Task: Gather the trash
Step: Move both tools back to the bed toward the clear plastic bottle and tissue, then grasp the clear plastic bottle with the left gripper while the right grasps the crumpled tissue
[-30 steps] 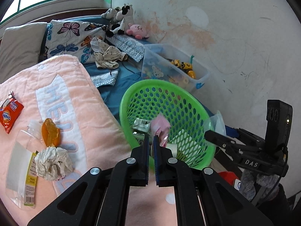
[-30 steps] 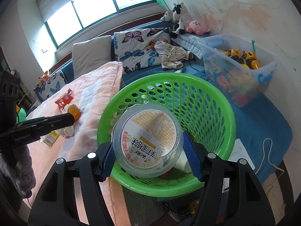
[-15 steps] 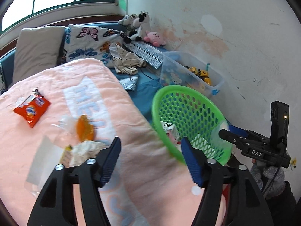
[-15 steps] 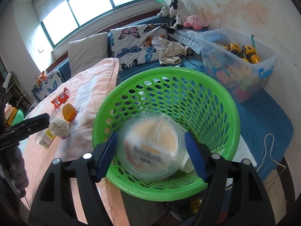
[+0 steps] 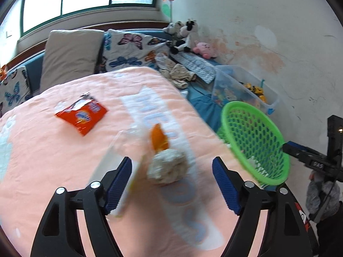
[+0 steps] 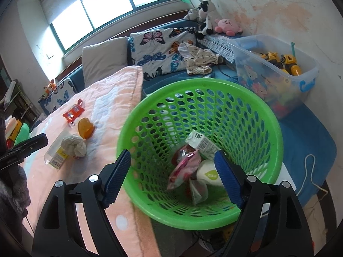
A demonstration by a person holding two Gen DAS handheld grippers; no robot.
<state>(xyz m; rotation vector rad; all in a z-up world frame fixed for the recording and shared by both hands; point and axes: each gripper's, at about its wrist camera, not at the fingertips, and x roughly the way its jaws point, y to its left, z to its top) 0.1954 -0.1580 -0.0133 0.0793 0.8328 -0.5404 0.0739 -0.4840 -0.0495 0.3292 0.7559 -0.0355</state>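
Note:
On the pink blanket (image 5: 53, 150) lie a crumpled paper ball (image 5: 167, 167), an orange wrapper (image 5: 158, 138), a clear plastic bag with a yellow label (image 5: 126, 171) and a red snack packet (image 5: 82, 114). My left gripper (image 5: 171, 184) is open, with the paper ball between its fingers. My right gripper (image 6: 171, 175) is open and empty over the green basket (image 6: 199, 98), which holds a pink wrapper (image 6: 184, 169), a carton (image 6: 199, 143) and a white cup (image 6: 209, 172). The basket (image 5: 255, 141) also shows in the left wrist view.
A clear toy bin (image 6: 276, 72) stands against the stained wall behind the basket. Pillows (image 5: 70, 55), clothes (image 6: 199, 61) and plush toys (image 5: 184, 34) lie at the bed's head. A white cord (image 6: 310, 171) lies on the blue sheet to the right.
My left gripper opened and swung left from the basket to the trash on the blanket. My right gripper let go of the round lidded container, which is now out of sight.

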